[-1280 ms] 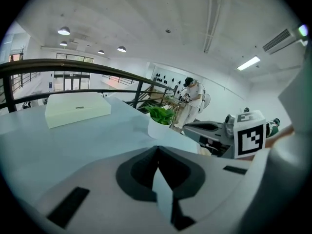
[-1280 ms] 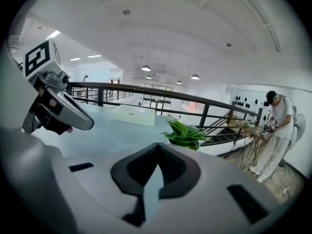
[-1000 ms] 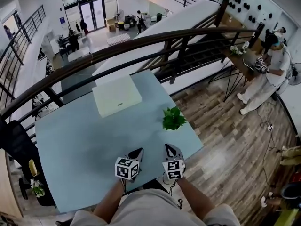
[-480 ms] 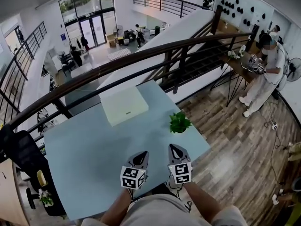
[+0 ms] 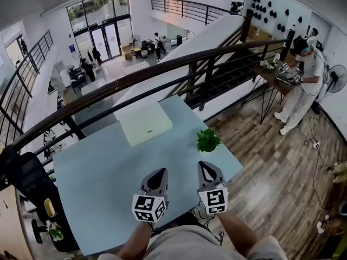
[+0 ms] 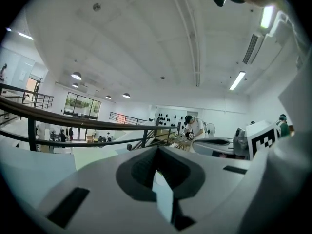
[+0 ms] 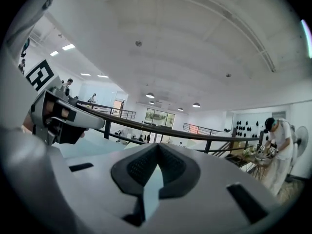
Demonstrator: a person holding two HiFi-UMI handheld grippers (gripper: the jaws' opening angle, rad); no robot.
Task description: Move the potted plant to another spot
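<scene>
A small potted plant (image 5: 207,141) with green leaves stands on the pale blue table (image 5: 97,172), close to its right edge. My left gripper (image 5: 158,173) and right gripper (image 5: 205,167) hover side by side over the table's near part, both raised and pointing roughly level. The plant is ahead of the right gripper, apart from it. In the left gripper view the jaws (image 6: 157,150) meet at the tips with nothing between them. The right gripper (image 7: 157,146) is likewise shut and empty. The plant is hidden in both gripper views.
A flat white box (image 5: 145,123) lies on the table's far side. A dark railing (image 5: 162,69) curves behind the table. A black chair (image 5: 21,183) stands at the left. Wood floor (image 5: 271,161) lies beyond the right edge, where a person (image 5: 303,85) works at a desk.
Both grippers have risen from near the table's front edge and levelled out, so they look larger in the head view. The plant and box have not moved on the table.
</scene>
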